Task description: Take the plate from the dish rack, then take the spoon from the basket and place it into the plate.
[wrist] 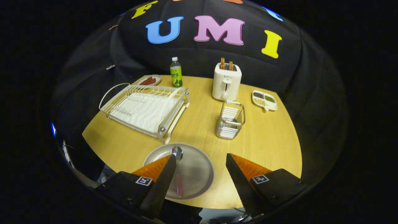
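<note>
A: Item one, table?

B: Round wooden table, black cloth wall behind it.

A: Plate?

B: Grey plate, flat on the table at its near edge, just ahead of the fingers and partly between them. Near the front corner of the rack, not touching it as far as can be seen.

A: Spoon?

B: Spoon, lying in the plate. Metal bowl toward the rack, handle with a reddish pattern toward the gripper. The left finger covers part of it from this angle; contact cannot be told.

A: Gripper?

B: Gripper, fingers spread wide apart, nothing held between them. Held above the near edge of the table.

A: Rack?

B: White wire dish rack, left of centre, set at an angle, with a loop handle on its far left end. Its slots hold nothing.

A: Basket?

B: Clear basket, upright, right of the rack and in front of the toaster, well beyond the fingers. Nothing seen inside.

A: Remaining stock?

B: White toaster with two slices standing up in its slots. Green bottle, upright, white cap, behind the rack. Small dish with reddish-brown pieces, left of the bottle. Divided tray with dark, green and pale contents, right of the toaster.
</note>
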A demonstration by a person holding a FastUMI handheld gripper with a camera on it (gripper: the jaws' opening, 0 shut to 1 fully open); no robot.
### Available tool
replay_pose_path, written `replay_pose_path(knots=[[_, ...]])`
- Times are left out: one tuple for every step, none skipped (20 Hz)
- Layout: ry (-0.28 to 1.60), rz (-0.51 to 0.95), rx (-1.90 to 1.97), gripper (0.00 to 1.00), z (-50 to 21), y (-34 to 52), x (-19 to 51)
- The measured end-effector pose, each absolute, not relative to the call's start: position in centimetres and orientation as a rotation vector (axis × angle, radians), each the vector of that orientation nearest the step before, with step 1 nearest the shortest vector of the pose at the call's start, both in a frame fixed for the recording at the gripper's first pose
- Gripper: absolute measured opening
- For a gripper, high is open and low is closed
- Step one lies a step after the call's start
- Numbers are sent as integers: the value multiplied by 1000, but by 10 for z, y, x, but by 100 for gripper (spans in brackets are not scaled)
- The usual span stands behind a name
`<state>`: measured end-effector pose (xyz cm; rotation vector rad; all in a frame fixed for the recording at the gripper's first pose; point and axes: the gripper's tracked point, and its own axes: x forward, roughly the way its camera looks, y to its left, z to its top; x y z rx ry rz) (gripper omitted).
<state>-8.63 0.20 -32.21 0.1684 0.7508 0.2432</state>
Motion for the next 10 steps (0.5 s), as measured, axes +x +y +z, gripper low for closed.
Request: replay_pose_path(knots=[[713,224,168,99,-311,-4,-80],[681,212,175,99,-292,-10,-72],[651,197,184,99,-275,-17,-65],[621,183,195,99,-258,-23,-57],[585,170,206,99,-239,-30,-50],[549,157,213,99,-221,-36,-43],[512,146,216,99,-203,-41,-39],[472,132,212,99,-184,-48,-34],[434,121,203,98,-168,-54,-32],[398,110,193,98,-151,-61,-29]])
